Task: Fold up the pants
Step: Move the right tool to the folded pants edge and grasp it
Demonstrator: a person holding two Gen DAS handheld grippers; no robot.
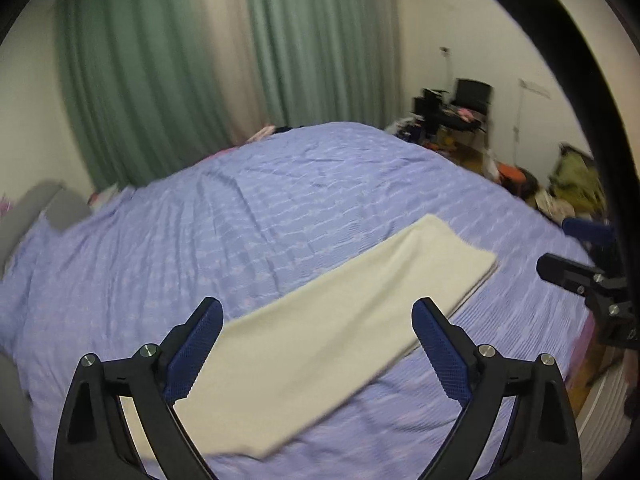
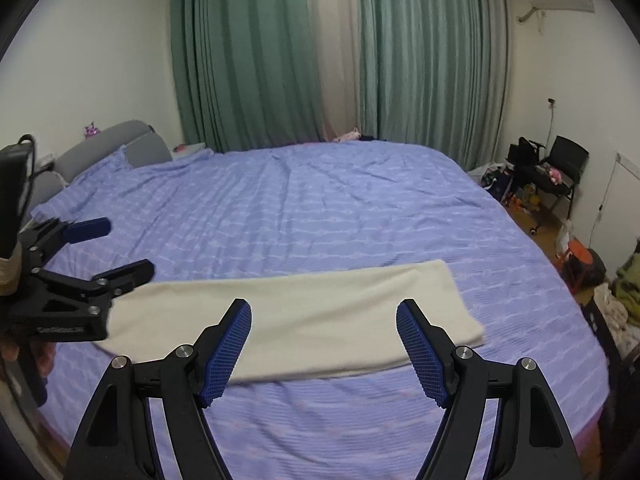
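Your left gripper (image 1: 318,312) and right gripper (image 2: 324,314) hover with fingers released above the folded cream pants (image 2: 304,312) on the bed (image 2: 320,208).

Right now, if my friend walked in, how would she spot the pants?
Look at the big bed with the lilac striped sheet before the green curtains. On its near side lies a long, flat cream strip: the folded pants. It is the only pale, plain thing on the patterned sheet.
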